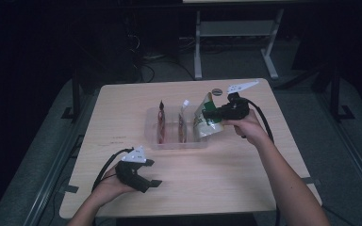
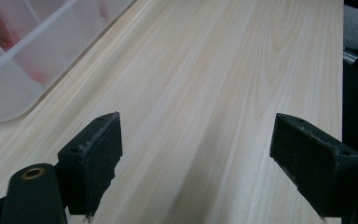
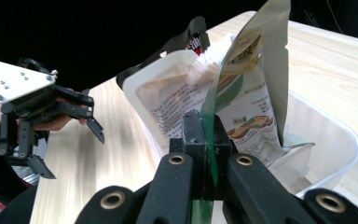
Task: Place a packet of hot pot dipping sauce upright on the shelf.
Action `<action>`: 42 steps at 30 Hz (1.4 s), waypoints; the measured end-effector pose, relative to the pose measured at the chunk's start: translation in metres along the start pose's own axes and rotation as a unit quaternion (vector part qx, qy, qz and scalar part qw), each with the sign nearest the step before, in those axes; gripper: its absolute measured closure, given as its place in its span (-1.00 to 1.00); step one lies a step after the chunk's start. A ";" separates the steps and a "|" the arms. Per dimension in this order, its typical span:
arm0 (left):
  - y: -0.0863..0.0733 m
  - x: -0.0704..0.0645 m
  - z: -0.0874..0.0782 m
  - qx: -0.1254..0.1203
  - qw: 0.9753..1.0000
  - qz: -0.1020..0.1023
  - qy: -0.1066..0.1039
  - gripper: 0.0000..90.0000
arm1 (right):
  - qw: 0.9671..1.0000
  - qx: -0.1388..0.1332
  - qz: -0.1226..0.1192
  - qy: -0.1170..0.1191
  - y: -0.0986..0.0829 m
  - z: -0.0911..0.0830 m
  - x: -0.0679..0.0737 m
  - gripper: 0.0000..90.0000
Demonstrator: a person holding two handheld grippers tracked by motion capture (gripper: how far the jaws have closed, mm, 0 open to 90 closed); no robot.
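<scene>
A green and white snack bag [image 1: 204,121] stands tilted in the right end of a clear plastic bin [image 1: 169,144] at the table's middle. My right gripper [image 1: 215,112] is shut on the bag's upper edge; in the right gripper view the jaws [image 3: 206,135] pinch the bag's [image 3: 249,88] green rim above the bin [image 3: 340,140]. Two slim packets [image 1: 161,121] [image 1: 183,122] stand upright in the bin's other compartments. My left gripper [image 1: 153,173] hovers open near the front left of the table, its jaws [image 2: 200,135] wide apart over bare wood with nothing between them.
The bin's rounded corner [image 2: 18,79] lies to the upper left of the left gripper. In the right gripper view the left gripper [image 3: 74,154] shows far off beyond the bin. Dark floor, cables and a white table frame [image 1: 235,28] lie behind the table.
</scene>
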State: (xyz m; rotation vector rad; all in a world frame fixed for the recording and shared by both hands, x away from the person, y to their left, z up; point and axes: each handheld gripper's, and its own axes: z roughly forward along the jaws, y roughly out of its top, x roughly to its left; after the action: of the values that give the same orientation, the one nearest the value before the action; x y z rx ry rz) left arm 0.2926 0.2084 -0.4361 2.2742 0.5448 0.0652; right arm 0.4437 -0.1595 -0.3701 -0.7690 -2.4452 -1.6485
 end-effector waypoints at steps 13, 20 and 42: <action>0.000 0.000 0.004 0.006 1.000 0.004 -0.005 -0.64 | 1.000 -0.002 0.007 -0.005 -0.001 0.010 -0.005 1.00; 0.001 -0.001 0.005 0.006 1.000 0.004 -0.006 -0.64 | 0.999 0.001 0.003 -0.037 0.000 0.010 -0.006 0.84; 0.002 0.003 0.002 -0.002 1.000 -0.003 0.000 -0.64 | 0.998 -0.009 0.006 -0.068 0.003 -0.008 0.011 -0.26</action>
State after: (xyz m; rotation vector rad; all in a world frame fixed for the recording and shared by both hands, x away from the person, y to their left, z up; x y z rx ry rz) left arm 0.2966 0.2071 -0.4364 2.2684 0.5506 0.0640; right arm 0.4340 -0.1615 -0.3602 -0.9256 -2.5118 -1.6695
